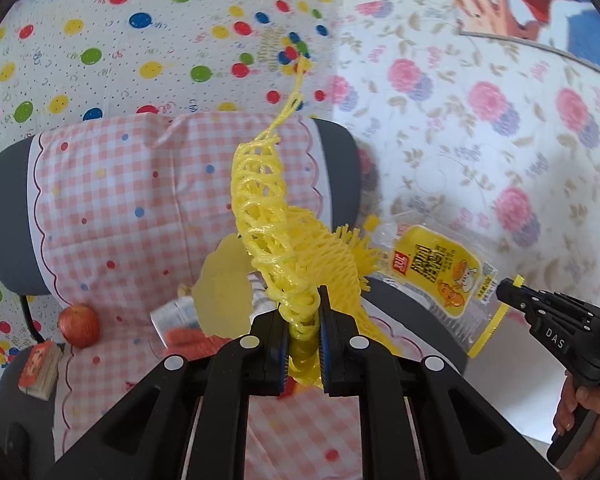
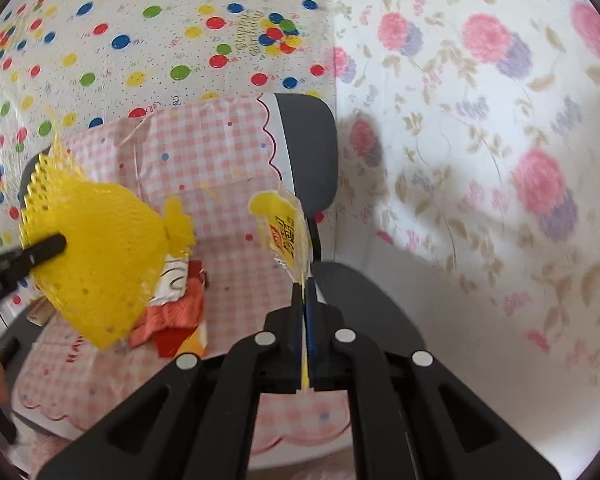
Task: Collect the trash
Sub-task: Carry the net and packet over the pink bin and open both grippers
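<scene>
My left gripper [image 1: 303,300] is shut on a yellow foam fruit net [image 1: 278,236], which stands up from the pads above a chair. The same net [image 2: 100,256] hangs at the left of the right wrist view, with a left fingertip [image 2: 46,250] pressed into it. My right gripper [image 2: 303,282] is shut on the edge of a yellow snack wrapper [image 2: 282,228]. In the left wrist view that wrapper [image 1: 440,272] hangs at the right from the right gripper [image 1: 508,290]. Crumpled red and white paper trash [image 2: 176,304] lies on the chair seat.
A grey chair [image 1: 8,216] is draped with pink checked cloth [image 1: 120,184]. On it lie a red apple [image 1: 79,325] and a small orange box [image 1: 38,368]. Balloon-print sheet [image 1: 100,40] and floral sheet [image 1: 480,120] cover the walls behind. A hand [image 1: 580,412] grips the right tool.
</scene>
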The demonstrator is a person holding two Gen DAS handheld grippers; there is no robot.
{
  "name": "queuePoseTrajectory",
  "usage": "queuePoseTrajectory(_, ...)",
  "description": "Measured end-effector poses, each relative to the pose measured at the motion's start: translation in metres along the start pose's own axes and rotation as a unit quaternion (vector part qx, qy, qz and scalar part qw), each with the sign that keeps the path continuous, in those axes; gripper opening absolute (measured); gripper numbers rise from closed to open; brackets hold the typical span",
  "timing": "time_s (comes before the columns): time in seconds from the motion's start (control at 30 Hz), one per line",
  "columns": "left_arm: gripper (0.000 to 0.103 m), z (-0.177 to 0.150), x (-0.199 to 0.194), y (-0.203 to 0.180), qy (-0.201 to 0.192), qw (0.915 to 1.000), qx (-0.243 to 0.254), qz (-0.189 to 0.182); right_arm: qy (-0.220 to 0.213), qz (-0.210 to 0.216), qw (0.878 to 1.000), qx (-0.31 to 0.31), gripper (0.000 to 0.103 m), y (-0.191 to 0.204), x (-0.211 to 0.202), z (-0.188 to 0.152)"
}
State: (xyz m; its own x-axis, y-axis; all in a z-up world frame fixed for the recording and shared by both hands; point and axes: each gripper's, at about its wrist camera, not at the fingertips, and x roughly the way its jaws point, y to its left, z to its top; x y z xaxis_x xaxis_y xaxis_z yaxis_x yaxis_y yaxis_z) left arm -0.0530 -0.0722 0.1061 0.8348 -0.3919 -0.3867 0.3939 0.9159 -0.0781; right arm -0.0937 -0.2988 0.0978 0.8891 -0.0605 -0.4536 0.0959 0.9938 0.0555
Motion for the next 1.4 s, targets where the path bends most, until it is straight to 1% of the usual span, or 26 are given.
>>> queuePoseTrajectory(0.1, 0.013, -0.017, -0.017, -0.018, -0.005, 0.9997, 0.015, -0.019, -0.004, -0.010, 1.000, -0.002, 0.001, 0.003, -0.024, -0.012)
queuePoseTrajectory(0.2, 0.013, -0.037, -0.028, -0.032, 0.005, 0.9985, 0.034, -0.042, -0.003, -0.025, 1.000, 0.007, 0.001, -0.001, -0.045, -0.030)
queuePoseTrajectory(0.27, 0.013, -0.051, -0.031, -0.041, 0.011, 0.9976, 0.047, -0.049, 0.003, -0.035, 0.999, 0.014, 0.002, -0.005, -0.057, -0.041)
queuePoseTrajectory(0.4, 0.013, -0.078, -0.035, -0.053, 0.022, 0.9965, 0.059, -0.055, 0.011, -0.071, 0.997, 0.017, 0.002, -0.011, -0.078, -0.061)
queuePoseTrajectory(0.43, 0.013, -0.083, -0.036, -0.054, 0.025, 0.9962, 0.061, -0.057, 0.018, -0.080, 0.996, 0.018, 0.002, -0.013, -0.083, -0.068)
queuePoseTrajectory(0.5, 0.013, -0.094, -0.035, -0.057, 0.039, 0.9949, 0.059, -0.072, 0.032, -0.091, 0.995, 0.020, 0.002, -0.015, -0.089, -0.080)
queuePoseTrajectory(0.73, 0.013, -0.121, -0.038, -0.064, 0.057, 0.9916, 0.058, -0.101, 0.073, -0.128, 0.989, 0.015, 0.002, -0.018, -0.113, -0.120)
queuePoseTrajectory(0.83, 0.013, -0.131, -0.037, -0.078, 0.068, 0.9877, 0.080, -0.116, 0.097, -0.138, 0.986, 0.017, 0.002, -0.021, -0.119, -0.137)
queuePoseTrajectory(0.97, 0.013, -0.144, -0.036, -0.099, 0.091, 0.9799, 0.110, -0.140, 0.126, -0.138, 0.982, 0.031, 0.002, -0.026, -0.122, -0.158)
queuePoseTrajectory(1.2, 0.013, -0.155, -0.035, -0.117, 0.104, 0.9734, 0.135, -0.153, 0.160, -0.132, 0.977, 0.057, 0.002, -0.032, -0.121, -0.189)
queuePoseTrajectory(1.3, 0.013, -0.164, -0.030, -0.126, 0.131, 0.9668, 0.163, -0.147, 0.175, -0.133, 0.974, 0.060, 0.002, -0.035, -0.119, -0.196)
queuePoseTrajectory(1.37, 0.013, -0.174, -0.021, -0.133, 0.165, 0.9582, 0.178, -0.151, 0.179, -0.133, 0.973, 0.063, 0.002, -0.037, -0.118, -0.199)
queuePoseTrajectory(1.4, 0.013, -0.176, -0.019, -0.134, 0.175, 0.9557, 0.180, -0.154, 0.179, -0.132, 0.973, 0.066, 0.002, -0.039, -0.119, -0.200)
